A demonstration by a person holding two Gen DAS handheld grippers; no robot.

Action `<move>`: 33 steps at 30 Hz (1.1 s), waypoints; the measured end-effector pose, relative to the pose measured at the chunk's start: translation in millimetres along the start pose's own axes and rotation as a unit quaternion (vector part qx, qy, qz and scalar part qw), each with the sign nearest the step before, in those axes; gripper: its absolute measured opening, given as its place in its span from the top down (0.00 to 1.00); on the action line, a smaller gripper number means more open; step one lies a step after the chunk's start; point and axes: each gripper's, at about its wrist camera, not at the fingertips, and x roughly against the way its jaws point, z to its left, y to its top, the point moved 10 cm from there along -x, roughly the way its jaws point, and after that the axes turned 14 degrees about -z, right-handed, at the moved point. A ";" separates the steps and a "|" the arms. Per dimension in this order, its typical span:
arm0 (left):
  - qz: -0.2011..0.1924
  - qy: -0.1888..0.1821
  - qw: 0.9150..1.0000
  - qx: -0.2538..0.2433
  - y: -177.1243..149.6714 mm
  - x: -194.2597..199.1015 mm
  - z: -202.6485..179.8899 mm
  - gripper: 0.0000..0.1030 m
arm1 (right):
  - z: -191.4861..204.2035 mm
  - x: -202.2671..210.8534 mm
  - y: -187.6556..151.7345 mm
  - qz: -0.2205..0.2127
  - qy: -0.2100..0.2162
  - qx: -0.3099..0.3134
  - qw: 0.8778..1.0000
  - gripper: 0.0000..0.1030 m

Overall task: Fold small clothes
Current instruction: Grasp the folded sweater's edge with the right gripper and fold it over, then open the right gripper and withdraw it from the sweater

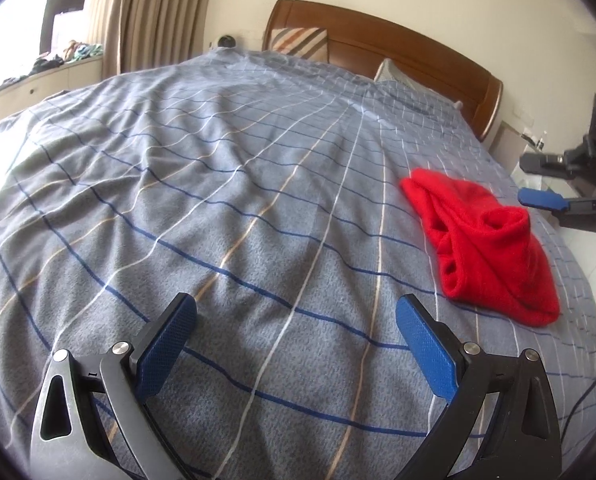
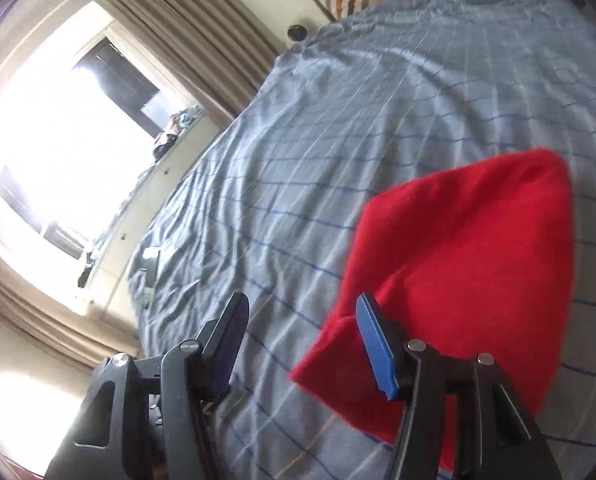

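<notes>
A small red fleece garment (image 1: 485, 244) lies crumpled on the grey checked bedspread (image 1: 238, 200), at the right side of the bed. My left gripper (image 1: 296, 312) is open and empty, low over the bedspread, well left of the garment. My right gripper (image 1: 537, 182) shows at the right edge of the left wrist view, open, just right of the garment. In the right wrist view the right gripper (image 2: 301, 312) is open and empty, with the garment (image 2: 469, 264) directly behind its right finger (image 2: 373, 344).
A wooden headboard (image 1: 397, 52) and a striped pillow (image 1: 299, 42) stand at the far end of the bed. Beige curtains (image 1: 146, 12) and a bright window with a cluttered sill (image 1: 58, 60) are on the left. A small dark item (image 2: 150, 268) lies on the bed's far edge.
</notes>
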 end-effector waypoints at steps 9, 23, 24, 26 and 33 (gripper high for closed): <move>0.003 -0.001 0.999 -0.038 -10.9 -1.7 -14.2 0.03 | 13.5 -39.1 -79.4 0.050 -0.045 0.115 0.991 0.65; 0.016 -0.002 0.998 -0.056 -18.6 -4.5 -18.7 0.02 | 13.4 37.3 -63.5 -0.041 -0.094 0.160 0.982 0.55; 0.017 -0.002 0.998 -0.056 -18.9 -4.8 -19.1 0.02 | 6.5 45.5 -61.4 -0.051 -0.105 0.152 0.981 0.55; 0.019 -0.002 0.998 -0.058 -19.9 -5.6 -20.2 0.02 | -14.3 53.4 -63.8 -0.054 -0.130 0.138 0.980 0.55; 0.017 0.007 0.997 -0.081 -25.4 -5.2 -23.6 0.02 | -49.8 38.7 -107.2 -0.009 -0.146 0.083 0.986 0.55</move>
